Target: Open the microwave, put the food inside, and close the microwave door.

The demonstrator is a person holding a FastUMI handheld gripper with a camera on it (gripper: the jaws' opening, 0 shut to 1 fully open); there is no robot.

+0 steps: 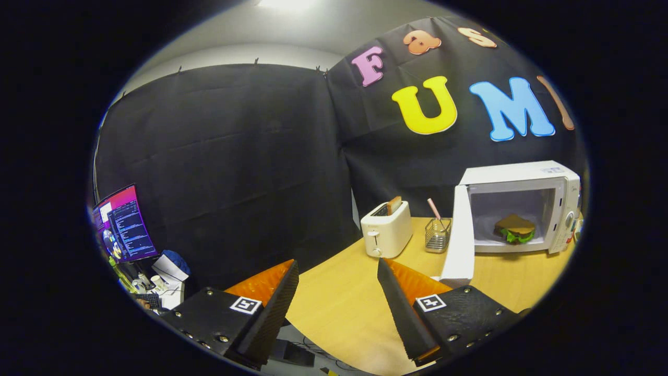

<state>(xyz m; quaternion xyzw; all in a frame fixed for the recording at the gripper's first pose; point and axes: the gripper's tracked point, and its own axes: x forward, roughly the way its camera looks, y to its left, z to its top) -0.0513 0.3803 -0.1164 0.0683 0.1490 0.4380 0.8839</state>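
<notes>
A white microwave (527,177) stands at the far right of the wooden table (344,303), well beyond my right finger. Its door (460,237) hangs wide open toward me. Inside the lit cavity lies a sandwich (515,228) with brown bread and green lettuce. My gripper (338,274) hovers over the table's near left corner, open, with nothing between its fingers. The microwave lies off to the right of where the fingers point.
A white toaster (386,230) with a slice of bread in it stands left of the microwave. Between them sits a wire holder (437,235) with a pink stick. Off the table at the left are a lit monitor (124,223) and desk clutter.
</notes>
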